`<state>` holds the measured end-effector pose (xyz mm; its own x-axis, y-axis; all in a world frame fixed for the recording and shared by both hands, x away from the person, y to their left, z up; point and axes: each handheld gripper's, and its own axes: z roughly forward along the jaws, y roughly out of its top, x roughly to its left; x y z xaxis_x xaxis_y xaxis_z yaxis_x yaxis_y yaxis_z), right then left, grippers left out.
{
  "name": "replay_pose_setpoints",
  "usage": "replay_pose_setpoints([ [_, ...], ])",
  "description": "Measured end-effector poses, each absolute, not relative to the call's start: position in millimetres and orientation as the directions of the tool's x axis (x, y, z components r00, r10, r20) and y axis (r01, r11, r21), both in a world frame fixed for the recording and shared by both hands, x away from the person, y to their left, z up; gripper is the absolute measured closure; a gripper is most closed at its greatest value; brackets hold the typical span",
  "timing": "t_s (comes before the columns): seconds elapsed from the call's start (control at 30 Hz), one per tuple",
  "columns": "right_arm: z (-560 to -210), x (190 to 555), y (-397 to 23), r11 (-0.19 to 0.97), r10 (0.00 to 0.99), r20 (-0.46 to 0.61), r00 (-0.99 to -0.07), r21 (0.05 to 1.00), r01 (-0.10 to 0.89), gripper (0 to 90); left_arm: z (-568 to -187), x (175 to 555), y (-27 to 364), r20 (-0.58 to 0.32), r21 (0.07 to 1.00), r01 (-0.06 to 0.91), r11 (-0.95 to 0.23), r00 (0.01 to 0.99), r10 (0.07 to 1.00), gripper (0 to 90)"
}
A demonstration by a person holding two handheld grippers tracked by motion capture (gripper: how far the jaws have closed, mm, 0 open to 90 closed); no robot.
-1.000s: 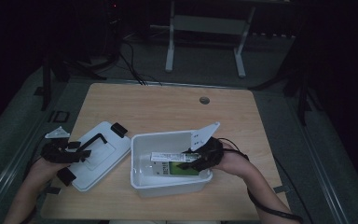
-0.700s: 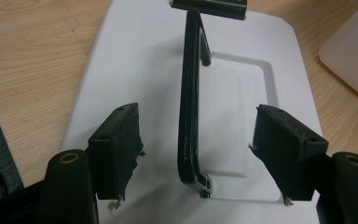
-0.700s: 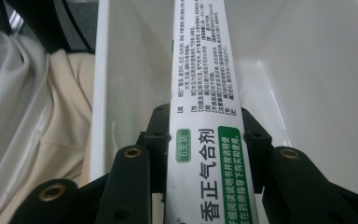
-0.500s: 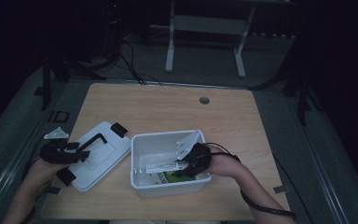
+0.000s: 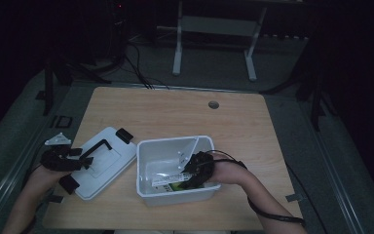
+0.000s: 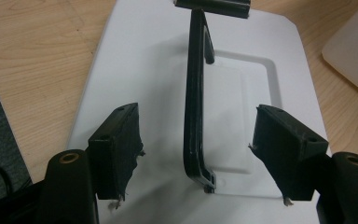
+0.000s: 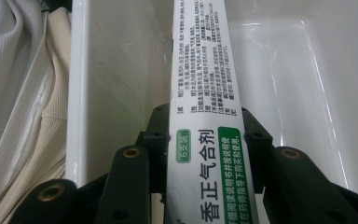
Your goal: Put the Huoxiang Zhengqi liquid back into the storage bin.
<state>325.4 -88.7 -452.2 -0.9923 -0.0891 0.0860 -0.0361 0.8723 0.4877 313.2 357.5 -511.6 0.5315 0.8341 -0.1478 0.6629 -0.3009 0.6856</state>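
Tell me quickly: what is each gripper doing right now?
Left gripper: open, jaws on either side of the lid's black handle, not touching it.
Right gripper: closed on the white and green box, inside the white bin.

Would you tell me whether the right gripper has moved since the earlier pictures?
Yes. The right gripper has sunk from above the white bin's right rim down inside it, holding the box.
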Motion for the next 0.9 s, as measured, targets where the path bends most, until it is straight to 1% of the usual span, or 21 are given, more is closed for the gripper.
replay_pose_setpoints([
  [0.37, -454.7, 324.5, -92.3, 0.901, -0.074, 0.082, -0.994, 0.433, -0.032, 60.0, -511.7, 313.4, 355.7, -0.148, 0.683, 0.662, -0.31, 0.54, 0.829, 32.2],
  [0.43, -451.6, 325.2, -92.9, 0.888, -0.069, 0.093, -0.993, 0.46, -0.018, 57.9, -511.5, 313.8, 354.3, -0.148, 0.682, 0.661, -0.312, 0.542, 0.827, 32.2],
  [0.6, -439.5, 326.9, -100.6, 0.868, -0.055, 0.071, -0.996, 0.496, -0.013, 54.8, -512.1, 314.1, 352.4, -0.148, 0.679, 0.661, -0.319, 0.549, 0.823, 32.2],
  [0.73, -428.7, 329.7, -115.0, 0.827, -0.006, 0.069, -0.998, 0.561, 0.034, 52.1, -512.4, 313.8, 353.6, -0.148, 0.678, 0.662, -0.319, 0.548, 0.823, 32.2],
  [0.83, -421.0, 332.5, -129.2, 0.778, 0.068, 0.07, -0.995, 0.621, 0.096, 47.6, -512.0, 313.2, 354.3, -0.147, 0.679, 0.662, -0.319, 0.548, 0.824, 32.3],
  [0.9, -417.0, 334.0, -139.3, 0.744, 0.116, 0.081, -0.99, 0.653, 0.14, 38.2, -511.9, 313.2, 354.6, -0.148, 0.677, 0.663, -0.319, 0.547, 0.824, 32.3],
])
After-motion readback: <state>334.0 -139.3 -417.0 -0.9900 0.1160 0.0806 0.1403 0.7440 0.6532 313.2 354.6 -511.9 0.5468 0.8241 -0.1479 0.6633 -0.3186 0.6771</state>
